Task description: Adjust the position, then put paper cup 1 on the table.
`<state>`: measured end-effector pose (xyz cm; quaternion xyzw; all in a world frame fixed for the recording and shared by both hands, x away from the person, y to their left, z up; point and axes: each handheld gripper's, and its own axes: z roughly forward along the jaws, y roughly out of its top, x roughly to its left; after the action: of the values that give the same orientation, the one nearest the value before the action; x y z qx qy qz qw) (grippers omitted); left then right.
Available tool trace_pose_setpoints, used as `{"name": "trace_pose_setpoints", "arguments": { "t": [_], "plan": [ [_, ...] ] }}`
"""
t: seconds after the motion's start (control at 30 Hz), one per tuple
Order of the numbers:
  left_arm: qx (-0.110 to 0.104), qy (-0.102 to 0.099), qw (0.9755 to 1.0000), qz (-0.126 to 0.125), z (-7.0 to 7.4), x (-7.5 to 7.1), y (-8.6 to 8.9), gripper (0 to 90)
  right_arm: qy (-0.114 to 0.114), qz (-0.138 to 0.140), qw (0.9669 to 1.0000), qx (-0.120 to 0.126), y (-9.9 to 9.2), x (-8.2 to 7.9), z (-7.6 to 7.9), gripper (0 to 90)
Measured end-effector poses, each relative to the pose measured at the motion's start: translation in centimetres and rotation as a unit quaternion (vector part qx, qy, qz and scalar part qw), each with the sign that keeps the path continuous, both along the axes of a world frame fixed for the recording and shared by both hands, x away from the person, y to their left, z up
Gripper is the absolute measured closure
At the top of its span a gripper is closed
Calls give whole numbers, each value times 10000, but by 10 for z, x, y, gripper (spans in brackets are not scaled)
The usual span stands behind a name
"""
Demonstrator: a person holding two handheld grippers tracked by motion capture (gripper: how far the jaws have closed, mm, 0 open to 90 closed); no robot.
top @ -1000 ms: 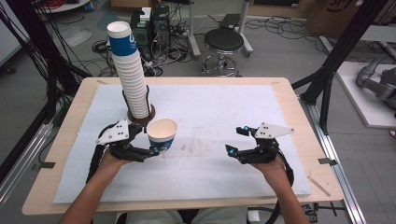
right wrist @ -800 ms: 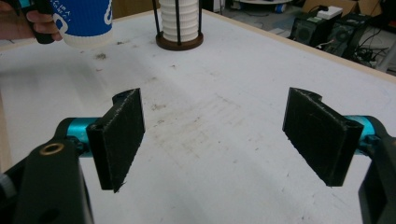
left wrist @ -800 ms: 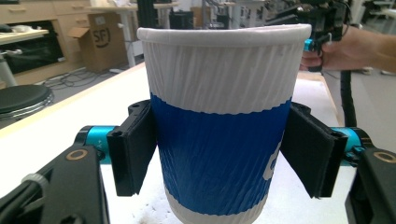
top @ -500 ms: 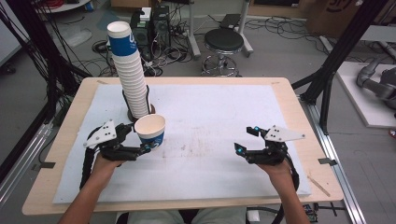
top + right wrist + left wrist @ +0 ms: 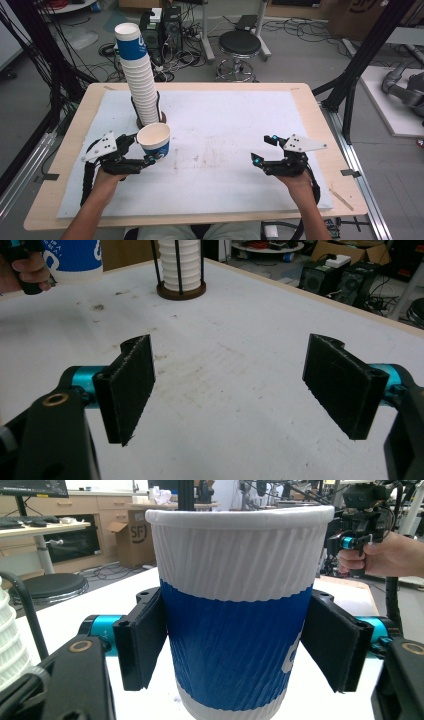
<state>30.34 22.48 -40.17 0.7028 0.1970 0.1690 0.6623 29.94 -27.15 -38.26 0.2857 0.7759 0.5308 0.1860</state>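
My left gripper has just been opening around the paper cup; its pads are barely off the cup. The cup stack rises just behind the cup. My right gripper, well apart from the cup, is open and empty.

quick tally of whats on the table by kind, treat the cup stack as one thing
single paper cup: 1
cup stack: 1
stack holder: 1
hand-held grippers, left gripper and right gripper: 2
total: 5

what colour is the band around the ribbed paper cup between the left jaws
Blue, on a white ribbed paper cup, with white rim and base; the left gripper view shows it best.
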Motion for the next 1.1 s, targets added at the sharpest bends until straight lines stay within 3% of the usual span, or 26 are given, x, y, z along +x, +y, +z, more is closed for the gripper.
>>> {"name": "trace_pose_setpoints", "arguments": {
  "t": [0.4, 0.67, 0.87, 1.1],
  "plan": [
    [-173, -36, 9998, 2, -4, 2, 12, 288, 24, 3, 10000, 22, -1, 1, 1, 214],
    [-190, -9, 9996, 222, -10, 2, 32, 288, 50, 33, 10000, 1, -2, -2, -1, 215],
    [-38, 4, 9989, 467, -16, 4, 49, 288, 64, 28, 10000, 4, -4, -3, -2, 215],
    [249, 196, 9965, 780, -29, 10, 65, 288, 88, 30, 10000, 26, -5, -2, -2, 215]
  ]
}}
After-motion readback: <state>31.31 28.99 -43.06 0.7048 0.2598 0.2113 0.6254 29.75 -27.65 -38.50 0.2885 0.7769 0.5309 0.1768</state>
